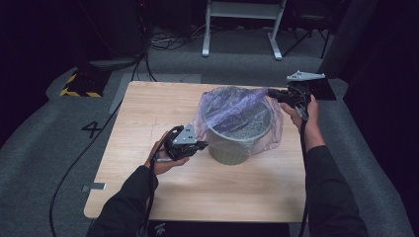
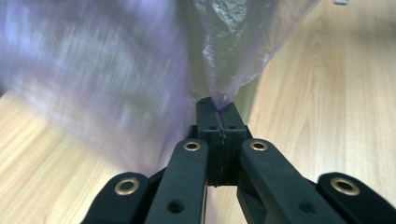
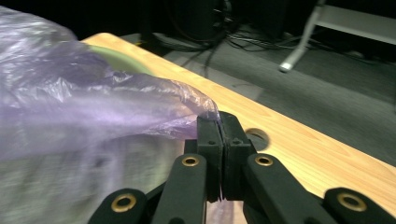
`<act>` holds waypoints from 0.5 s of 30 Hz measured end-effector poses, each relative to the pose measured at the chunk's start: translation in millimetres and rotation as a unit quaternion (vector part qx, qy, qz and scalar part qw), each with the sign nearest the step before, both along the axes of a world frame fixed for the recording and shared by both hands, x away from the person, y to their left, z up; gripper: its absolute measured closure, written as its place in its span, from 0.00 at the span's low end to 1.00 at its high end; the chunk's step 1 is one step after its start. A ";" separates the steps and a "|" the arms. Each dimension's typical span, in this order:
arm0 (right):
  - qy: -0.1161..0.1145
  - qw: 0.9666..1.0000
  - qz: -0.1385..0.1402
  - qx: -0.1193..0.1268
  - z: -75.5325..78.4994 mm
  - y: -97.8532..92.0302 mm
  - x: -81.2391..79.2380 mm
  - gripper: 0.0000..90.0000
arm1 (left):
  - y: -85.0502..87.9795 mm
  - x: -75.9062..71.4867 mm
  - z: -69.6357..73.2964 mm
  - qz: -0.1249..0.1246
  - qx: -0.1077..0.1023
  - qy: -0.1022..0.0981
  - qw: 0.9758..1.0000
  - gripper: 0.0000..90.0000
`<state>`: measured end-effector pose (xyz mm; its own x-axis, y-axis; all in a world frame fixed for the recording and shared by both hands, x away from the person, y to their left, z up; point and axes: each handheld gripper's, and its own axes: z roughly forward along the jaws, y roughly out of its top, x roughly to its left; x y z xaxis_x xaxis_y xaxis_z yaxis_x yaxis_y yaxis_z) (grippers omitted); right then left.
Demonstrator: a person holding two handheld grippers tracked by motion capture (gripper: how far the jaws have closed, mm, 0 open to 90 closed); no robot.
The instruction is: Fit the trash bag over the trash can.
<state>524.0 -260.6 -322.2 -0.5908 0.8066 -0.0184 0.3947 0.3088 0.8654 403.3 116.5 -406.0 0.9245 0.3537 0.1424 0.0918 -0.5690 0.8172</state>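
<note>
Fingers of the left gripper [image 2: 219, 109] and right gripper [image 3: 219, 119] each pinch the thin purple bin liner [image 1: 232, 106] draped over the green wastebasket [image 1: 232, 148] mid-table, at its 9 and 2 o'clock, so an uneven pull likely tears the film or tips the basket.

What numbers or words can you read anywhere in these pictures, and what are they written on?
"4" - a dark number marked on the grey floor to the left of the table.
The yellow and black stripes on the floor farther back are a warning pattern, with no letters.
There is nothing to read on the purple bag, the bin or the table.
</note>
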 end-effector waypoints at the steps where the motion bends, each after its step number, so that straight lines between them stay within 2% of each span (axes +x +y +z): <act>1: 0.003 1.000 -0.007 0.001 -1.7 -1.4 2.2 0.99 | 1.5 -0.9 -0.7 -0.004 0.000 0.005 1.000 1.00; 6: 0.011 0.999 -0.035 -0.014 -12.8 -5.3 12.0 0.99 | 6.9 -6.0 -5.3 -0.020 0.015 0.010 1.000 1.00; 8: 0.019 0.999 -0.040 -0.014 -18.3 -7.0 15.5 0.99 | 8.2 -8.0 -7.4 -0.031 0.016 0.020 0.999 1.00; 11: 0.032 0.998 -0.043 -0.014 -26.0 -8.0 19.2 0.99 | 10.0 -11.3 -8.7 -0.034 0.022 0.016 0.999 1.00; 13: 0.037 0.998 -0.039 -0.016 -29.1 -7.8 19.7 0.99 | 11.5 -13.6 -8.3 -0.036 0.020 0.013 0.999 1.00; 15: 0.037 0.999 -0.038 -0.015 -30.5 -7.5 18.8 0.99 | 13.8 -15.9 -6.8 -0.031 0.006 0.007 0.999 0.96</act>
<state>542.8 -268.0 -352.7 -0.5291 0.8485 -0.0028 0.4796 0.3017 0.8240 387.4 130.3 -412.8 0.9462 0.2945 0.1340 0.0669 -0.5832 0.8095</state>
